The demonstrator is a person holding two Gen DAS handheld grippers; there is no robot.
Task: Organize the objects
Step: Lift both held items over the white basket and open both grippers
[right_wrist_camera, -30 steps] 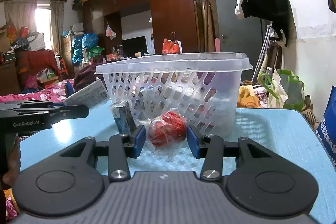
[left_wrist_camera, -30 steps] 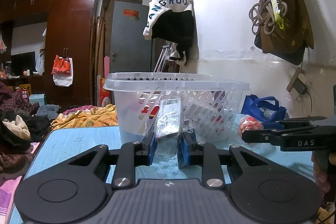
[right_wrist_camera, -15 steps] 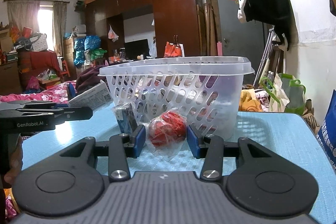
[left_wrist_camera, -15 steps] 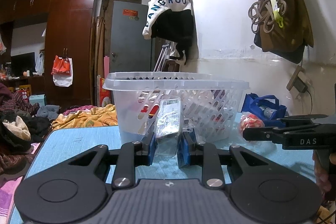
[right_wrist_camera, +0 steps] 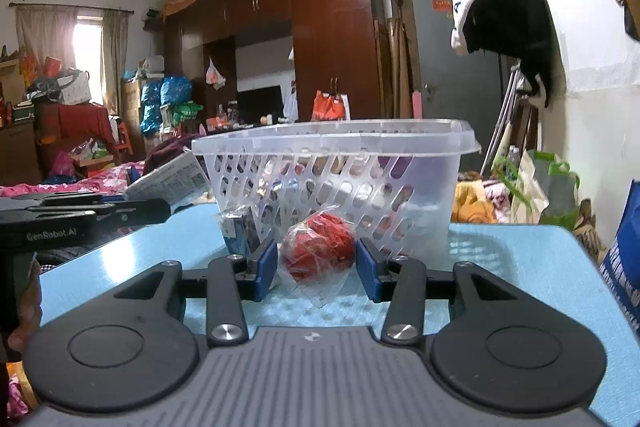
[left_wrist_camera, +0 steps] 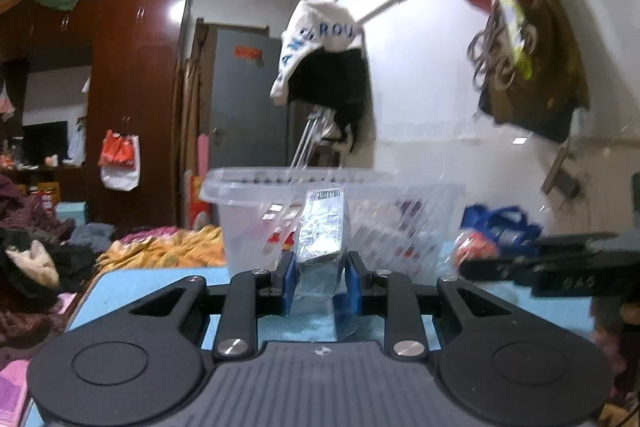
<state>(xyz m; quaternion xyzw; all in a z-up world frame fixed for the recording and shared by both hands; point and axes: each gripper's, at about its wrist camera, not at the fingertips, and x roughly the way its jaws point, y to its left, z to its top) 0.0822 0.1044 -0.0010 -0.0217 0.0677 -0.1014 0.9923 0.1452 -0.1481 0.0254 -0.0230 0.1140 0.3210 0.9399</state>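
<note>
Left wrist view: left gripper fingers clamp a silvery packet just before the clear basket. Right gripper fingers pinch a red wrapped bundle, also just before the basket, on the blue surface.

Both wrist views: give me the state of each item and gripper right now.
Left gripper: shut on the silver packet.
Silver packet: clamped upright, in front of the basket.
Right gripper: shut on the red bagged item.
Red bagged item: between the pads, on the table.
Basket: upright on the table.
</note>
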